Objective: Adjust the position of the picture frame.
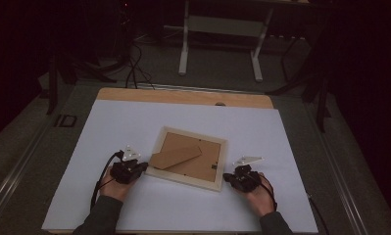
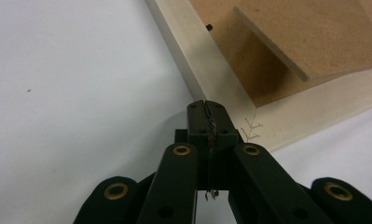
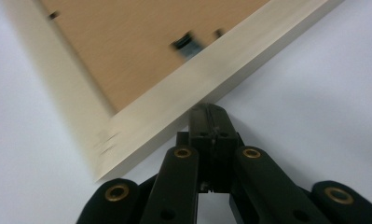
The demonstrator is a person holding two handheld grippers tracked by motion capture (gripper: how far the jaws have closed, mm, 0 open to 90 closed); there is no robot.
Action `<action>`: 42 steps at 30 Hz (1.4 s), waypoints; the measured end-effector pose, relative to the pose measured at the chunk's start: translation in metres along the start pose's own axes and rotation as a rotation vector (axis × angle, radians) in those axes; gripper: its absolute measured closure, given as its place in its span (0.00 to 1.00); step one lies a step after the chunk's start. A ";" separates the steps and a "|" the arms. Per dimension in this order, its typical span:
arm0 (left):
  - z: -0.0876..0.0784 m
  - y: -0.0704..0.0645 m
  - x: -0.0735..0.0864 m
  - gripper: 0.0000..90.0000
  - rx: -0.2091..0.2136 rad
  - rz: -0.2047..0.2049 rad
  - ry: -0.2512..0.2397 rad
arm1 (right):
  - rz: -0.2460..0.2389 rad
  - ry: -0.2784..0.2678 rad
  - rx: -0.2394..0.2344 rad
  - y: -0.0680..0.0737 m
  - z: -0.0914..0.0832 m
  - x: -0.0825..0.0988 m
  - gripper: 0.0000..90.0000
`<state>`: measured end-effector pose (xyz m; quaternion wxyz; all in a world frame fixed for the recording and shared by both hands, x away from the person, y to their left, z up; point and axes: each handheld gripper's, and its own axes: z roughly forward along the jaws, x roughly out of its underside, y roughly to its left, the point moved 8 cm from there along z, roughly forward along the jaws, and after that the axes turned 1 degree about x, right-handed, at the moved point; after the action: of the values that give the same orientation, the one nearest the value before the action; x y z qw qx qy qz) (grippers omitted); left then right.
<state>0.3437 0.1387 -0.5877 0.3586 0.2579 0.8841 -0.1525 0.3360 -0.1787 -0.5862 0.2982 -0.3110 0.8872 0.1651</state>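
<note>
At the near-left corner of the picture frame (image 2: 207, 70), the left gripper (image 2: 207, 108) is held with both jaws clenched tight together and nothing between them. The closed tip lies against or just over the pale wooden rim beside the stapled corner joint; contact cannot be confirmed. In the high view the left gripper (image 1: 140, 167) is seen at the frame's left side, carried by the left hand (image 1: 115, 188), which rests on the white sheet (image 1: 109, 127).

At the opposite side, the right gripper (image 3: 210, 111) is likewise clenched on nothing, its tip set at the outer edge of the rim near the frame's near-right corner. In the high view the right gripper (image 1: 228, 177) is seen just beside that corner, with the right hand (image 1: 259, 196) behind it.

The 2 closed tips are judged to be set as blunt pushers: 1 at each side, so that the frame may be steadied, squared or slid without being gripped.

The frame (image 1: 188, 157) lies face down and slightly turned, near the middle of the table (image 1: 183, 96), somewhat toward its near edge. Its brown backing board (image 3: 127, 51) faces up, which gives access to the easel stand (image 2: 309, 32), seen partly lifted, and to a small dark clip (image 3: 188, 44) at the rim.
</note>
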 end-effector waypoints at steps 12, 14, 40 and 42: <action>-0.001 0.002 0.001 1.00 0.006 -0.030 -0.012 | -0.003 0.003 0.022 -0.002 0.004 -0.005 1.00; -0.002 0.002 0.002 1.00 0.007 -0.032 -0.013 | 0.004 -0.006 0.029 -0.004 0.007 -0.009 1.00; -0.002 0.005 0.001 1.00 -0.001 -0.042 -0.027 | -0.006 -0.003 -0.005 -0.006 0.010 -0.012 1.00; -0.002 0.005 0.001 1.00 -0.004 -0.043 -0.026 | -0.009 -0.003 -0.003 -0.007 0.011 -0.013 1.00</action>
<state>0.3446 0.1444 -0.5873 0.3672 0.2362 0.8850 -0.1614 0.3535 -0.1724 -0.5870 0.2998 -0.3152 0.8851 0.1656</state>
